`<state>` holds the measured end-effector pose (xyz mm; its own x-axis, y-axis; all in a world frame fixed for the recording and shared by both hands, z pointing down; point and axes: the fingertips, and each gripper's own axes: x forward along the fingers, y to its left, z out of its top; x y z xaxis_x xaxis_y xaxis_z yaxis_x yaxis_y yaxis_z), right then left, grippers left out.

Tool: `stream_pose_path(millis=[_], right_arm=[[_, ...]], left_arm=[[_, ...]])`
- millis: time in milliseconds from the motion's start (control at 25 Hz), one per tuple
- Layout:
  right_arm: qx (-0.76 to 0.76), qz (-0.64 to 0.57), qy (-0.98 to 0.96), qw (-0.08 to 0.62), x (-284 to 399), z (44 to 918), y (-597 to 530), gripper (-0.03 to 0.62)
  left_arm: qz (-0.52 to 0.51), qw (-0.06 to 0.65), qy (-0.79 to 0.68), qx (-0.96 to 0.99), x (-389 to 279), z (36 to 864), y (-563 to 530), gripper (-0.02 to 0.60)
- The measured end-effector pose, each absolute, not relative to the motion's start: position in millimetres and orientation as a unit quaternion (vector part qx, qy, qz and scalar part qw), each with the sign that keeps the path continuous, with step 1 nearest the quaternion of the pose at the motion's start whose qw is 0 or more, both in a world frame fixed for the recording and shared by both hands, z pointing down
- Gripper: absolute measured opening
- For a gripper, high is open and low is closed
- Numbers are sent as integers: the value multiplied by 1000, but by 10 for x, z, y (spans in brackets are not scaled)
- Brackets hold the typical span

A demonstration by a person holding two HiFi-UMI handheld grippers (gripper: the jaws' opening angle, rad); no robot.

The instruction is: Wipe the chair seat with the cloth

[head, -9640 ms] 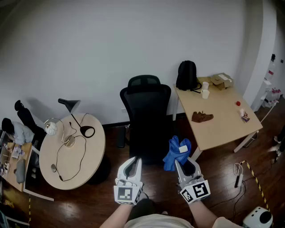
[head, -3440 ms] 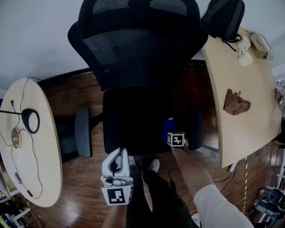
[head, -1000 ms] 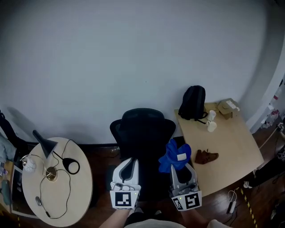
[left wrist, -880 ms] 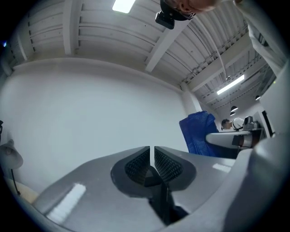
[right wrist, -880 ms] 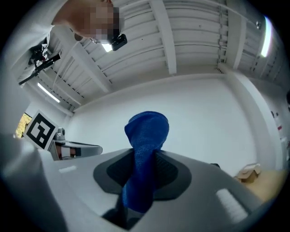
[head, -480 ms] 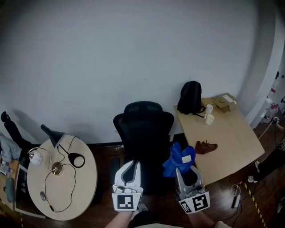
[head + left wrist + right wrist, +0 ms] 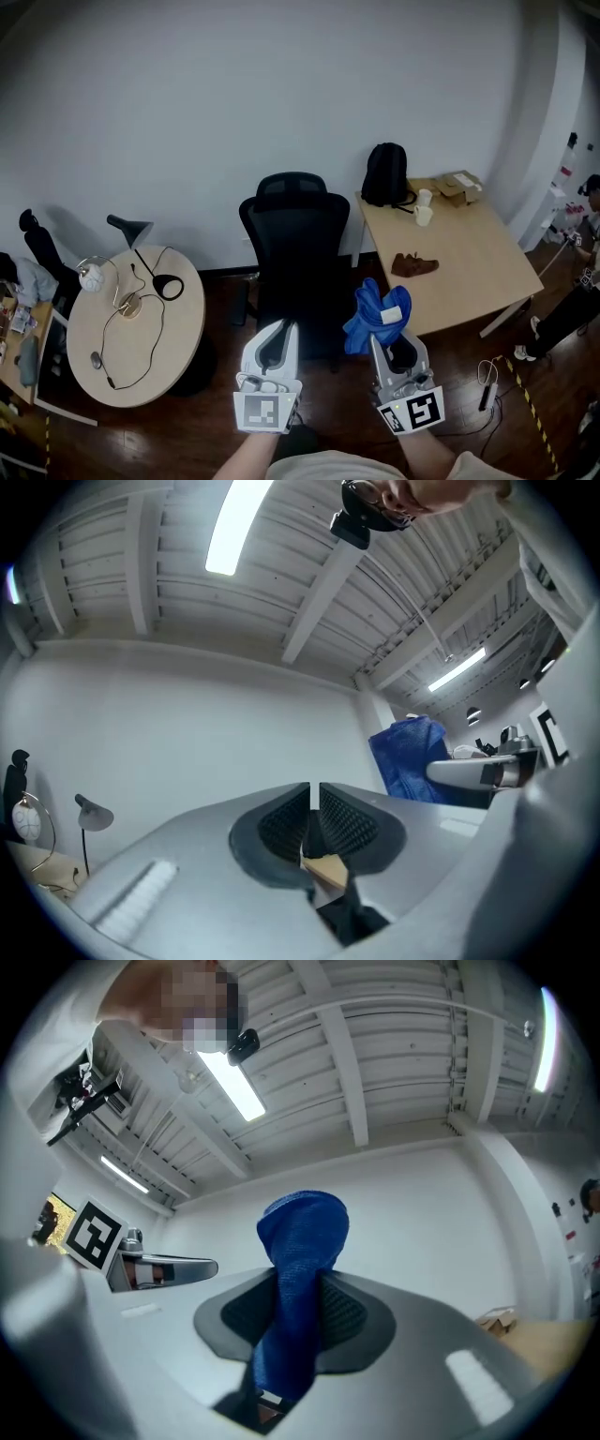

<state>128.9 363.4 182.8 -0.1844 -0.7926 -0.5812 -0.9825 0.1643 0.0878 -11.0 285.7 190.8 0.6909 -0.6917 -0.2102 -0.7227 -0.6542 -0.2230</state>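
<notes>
A black office chair (image 7: 298, 253) stands against the white wall, its seat facing me. My right gripper (image 7: 391, 343) is held up in front of me, shut on a blue cloth (image 7: 377, 314) that bunches above its jaws; in the right gripper view the cloth (image 7: 298, 1297) rises between the pads. My left gripper (image 7: 277, 345) is raised beside it, jaws shut with nothing between them (image 7: 314, 808). Both grippers are well short of the chair seat.
A round table (image 7: 136, 323) with a lamp, headphones and cables stands to the left. A rectangular wooden table (image 7: 459, 258) to the right carries a black backpack (image 7: 386, 175), cups, a box and a brown object (image 7: 413, 265). A person (image 7: 577, 291) stands at the far right.
The head view has tilted down a little and shifted; the chair and tables sit lower and closer. Both grippers stay raised, the right one still holding the cloth.
</notes>
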Motion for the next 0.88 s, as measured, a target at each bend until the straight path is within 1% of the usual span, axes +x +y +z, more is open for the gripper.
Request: stream_pose_path(millis=[160,280,400,440,560,640,720,880], right_arm=[[-596,251,730,221,1209,1830,4312,106],[-601,255,724,223,1178,1766,4497,106],[-609,252,720,219,1142,1685,4527,106],[-611,251,719,217,1124,1661,4545,106],[-611,245,720,220,1080,1598,4602,106],[-608,239,723,224,1070,1570,4613,106],[-606,233,726,227,1031,1568,4599,106],[-600,224,732,232,850,1601,4567,106]], left_arm=[[68,177,385,-903,-160,1885,3479,0],[70,191,376,-904,-147,1810,3647,2],[136,211,360,-899,-159,1566,3686,3],[132,205,357,-902,-169,1556,3709,5],[59,165,359,-917,-222,1690,3805,11],[50,163,364,-916,-277,1680,3860,70],[50,164,366,-915,-345,1673,3876,167],[56,164,372,-912,-541,1694,3832,207]])
